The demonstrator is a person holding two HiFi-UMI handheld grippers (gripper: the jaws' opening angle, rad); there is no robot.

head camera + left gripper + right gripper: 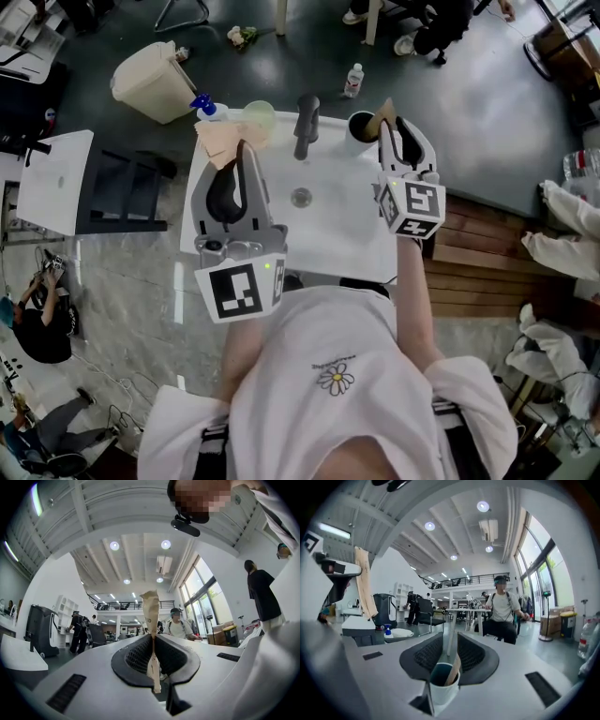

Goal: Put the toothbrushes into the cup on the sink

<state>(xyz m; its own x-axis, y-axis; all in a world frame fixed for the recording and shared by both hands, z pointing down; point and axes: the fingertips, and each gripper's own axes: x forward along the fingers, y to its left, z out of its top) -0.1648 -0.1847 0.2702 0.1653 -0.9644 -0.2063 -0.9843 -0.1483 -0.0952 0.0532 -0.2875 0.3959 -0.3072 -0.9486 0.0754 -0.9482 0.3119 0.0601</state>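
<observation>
My left gripper (240, 148) is over the left side of the white sink (337, 234), shut on a tan paper-wrapped toothbrush (221, 142). In the left gripper view the wrapper (151, 611) stands upright, pinched between the pads (140, 656) of the gripper (153, 637). My right gripper (394, 124) hovers at the sink's back right corner over the dark-lined white cup (361, 127). In the right gripper view the cup (442, 686) sits just below the parted jaws of that gripper (450, 644). A second wrapped toothbrush (453, 665) leans inside the cup, untouched by the pads.
A dark faucet (307, 122) stands at the sink's back, with a pale green cup (258, 117) and blue spray bottle (204, 105) to its left. A beige bin (155, 82) and a water bottle (352, 80) are on the floor behind. A white table (56, 178) is at left.
</observation>
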